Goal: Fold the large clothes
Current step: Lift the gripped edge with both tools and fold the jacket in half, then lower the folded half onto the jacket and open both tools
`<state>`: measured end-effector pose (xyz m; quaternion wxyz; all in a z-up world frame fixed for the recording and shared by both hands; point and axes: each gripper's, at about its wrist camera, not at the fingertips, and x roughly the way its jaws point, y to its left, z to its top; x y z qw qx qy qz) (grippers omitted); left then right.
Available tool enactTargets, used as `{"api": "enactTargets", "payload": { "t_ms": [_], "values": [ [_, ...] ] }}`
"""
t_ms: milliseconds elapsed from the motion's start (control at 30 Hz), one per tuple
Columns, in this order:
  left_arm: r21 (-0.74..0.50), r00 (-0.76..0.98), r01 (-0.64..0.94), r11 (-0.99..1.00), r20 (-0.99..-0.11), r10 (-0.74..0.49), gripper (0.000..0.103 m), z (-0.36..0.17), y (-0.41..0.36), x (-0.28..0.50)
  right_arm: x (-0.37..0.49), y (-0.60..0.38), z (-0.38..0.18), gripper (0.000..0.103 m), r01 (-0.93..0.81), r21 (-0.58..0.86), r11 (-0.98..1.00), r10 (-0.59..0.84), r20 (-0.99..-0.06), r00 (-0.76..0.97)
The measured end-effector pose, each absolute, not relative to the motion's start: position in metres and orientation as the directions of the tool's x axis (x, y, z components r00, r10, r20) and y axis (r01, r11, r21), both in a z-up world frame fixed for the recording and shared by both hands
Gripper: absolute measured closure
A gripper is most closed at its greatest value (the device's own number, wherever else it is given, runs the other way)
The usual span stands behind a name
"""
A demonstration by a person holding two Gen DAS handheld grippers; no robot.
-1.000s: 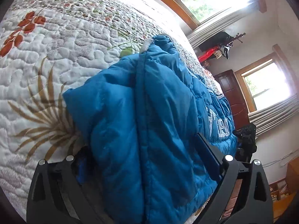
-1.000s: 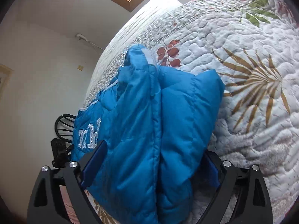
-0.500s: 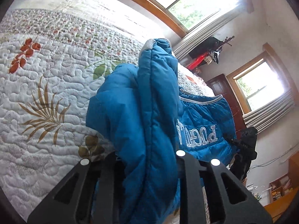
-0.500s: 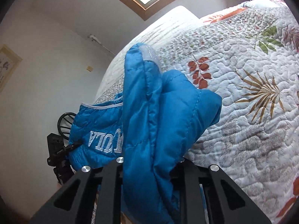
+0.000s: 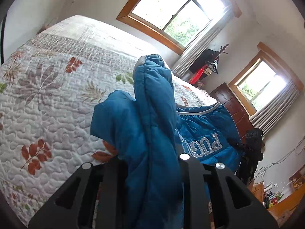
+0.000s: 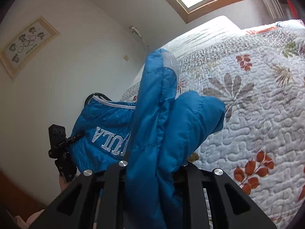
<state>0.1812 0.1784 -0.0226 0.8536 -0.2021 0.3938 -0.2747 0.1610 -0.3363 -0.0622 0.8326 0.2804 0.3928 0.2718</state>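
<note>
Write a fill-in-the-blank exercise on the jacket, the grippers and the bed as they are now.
1. Both the left gripper and the right gripper are shut on the ____ jacket.
2. The silver letters are sewn on the ____.
3. The quilt on the bed is printed with ____.
4. The picture frame hangs on the ____.

Missing words: blue; jacket; leaves; wall

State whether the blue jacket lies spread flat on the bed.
No: the blue jacket is bunched and lifted, pinched in the left claw and right claw.
</note>
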Motion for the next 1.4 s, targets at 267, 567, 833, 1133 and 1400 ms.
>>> {"api": "enactTargets", "payload": {
  "t_ms": [267, 567, 833, 1133, 1400],
  "values": [
    [-0.585, 0.469, 0.129, 0.801, -0.675, -0.569, 0.065, -0.136, 0.216, 0.198, 0.17, -0.346, -0.168, 0.077, -0.024, 0.769, 0.639, 0.677, -0.548, 0.491],
    [-0.599, 0.484, 0.081, 0.797, -0.675, -0.557, 0.047, -0.137, 0.227, 0.193, 0.164, -0.351, -0.155, 0.059, -0.007, 0.696, 0.718, 0.595, -0.608, 0.525],
    [-0.368, 0.644, 0.025, 0.929, -0.706, -0.297, 0.041, -0.084, 0.224, 0.119, 0.099, -0.344, -0.089, 0.059, 0.005, 0.395, 0.919, 0.294, -0.691, 0.66],
    [-0.287, 0.704, 0.134, 0.948, -0.646, -0.295, 0.039, -0.048, 0.179, 0.056, 0.066, -0.286, -0.06, 0.07, -0.175, 0.273, 0.946, 0.319, -0.68, 0.66],
    [-0.158, 0.658, 0.156, 0.975, -0.72, -0.222, 0.039, -0.102, 0.144, 0.066, 0.083, -0.28, -0.114, 0.081, -0.137, 0.283, 0.949, 0.31, -0.769, 0.559]
  ]
}}
